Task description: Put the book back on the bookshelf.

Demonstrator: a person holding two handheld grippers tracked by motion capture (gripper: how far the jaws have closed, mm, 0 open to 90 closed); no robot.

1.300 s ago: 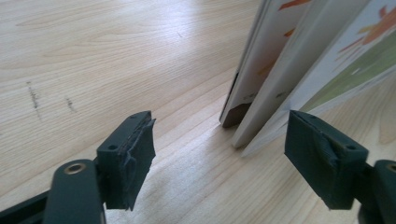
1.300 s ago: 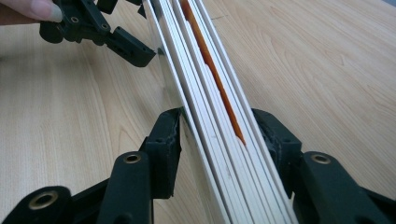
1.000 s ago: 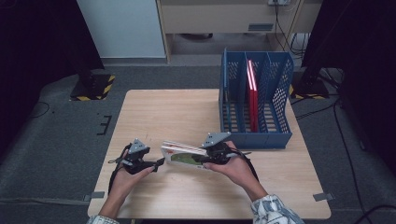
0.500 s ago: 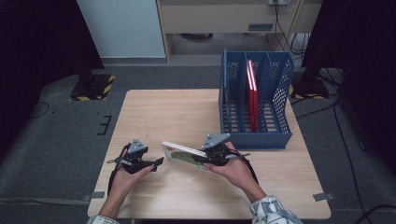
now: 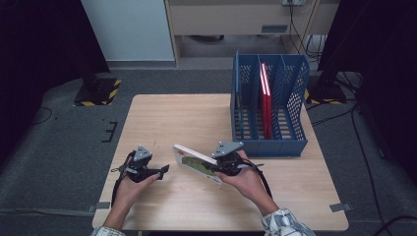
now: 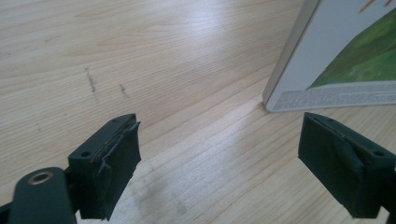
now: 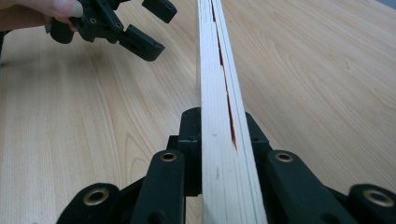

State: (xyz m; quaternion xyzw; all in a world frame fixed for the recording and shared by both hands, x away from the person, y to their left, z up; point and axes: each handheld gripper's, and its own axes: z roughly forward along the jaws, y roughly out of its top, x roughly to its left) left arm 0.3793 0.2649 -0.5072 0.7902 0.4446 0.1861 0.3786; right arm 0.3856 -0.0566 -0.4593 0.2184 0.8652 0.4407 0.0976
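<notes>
While the left tongs [image 5: 164,170] hang empty above the pale wooden desk [image 5: 172,118], their black padded jaws standing wide apart, a thin white-edged picture book with a green and white cover [image 5: 197,163] is tilted up off the desk just to their right, its near corner close to those jaws in the left gripper view [image 6: 336,56] but not between them. The book's long axis runs from its raised left end, which points towards the left tongs, down to the right, where the right tongs [image 5: 220,165] have just been closing and now clamp its page edge; the right gripper view looks straight along that edge [image 7: 219,93], pinched between the two black jaws, with the left tongs [image 7: 154,28] farther off at upper left. The right hand [image 5: 246,179] is therefore the one in charge of the book, the left hand [image 5: 130,184] merely near. Behind the right tongs stands a blue perforated plastic file rack [image 5: 295,88] holding thin red upright books [image 5: 266,101] in its middle slot; any filing move would seemingly swing the book rightward and away towards it.
</notes>
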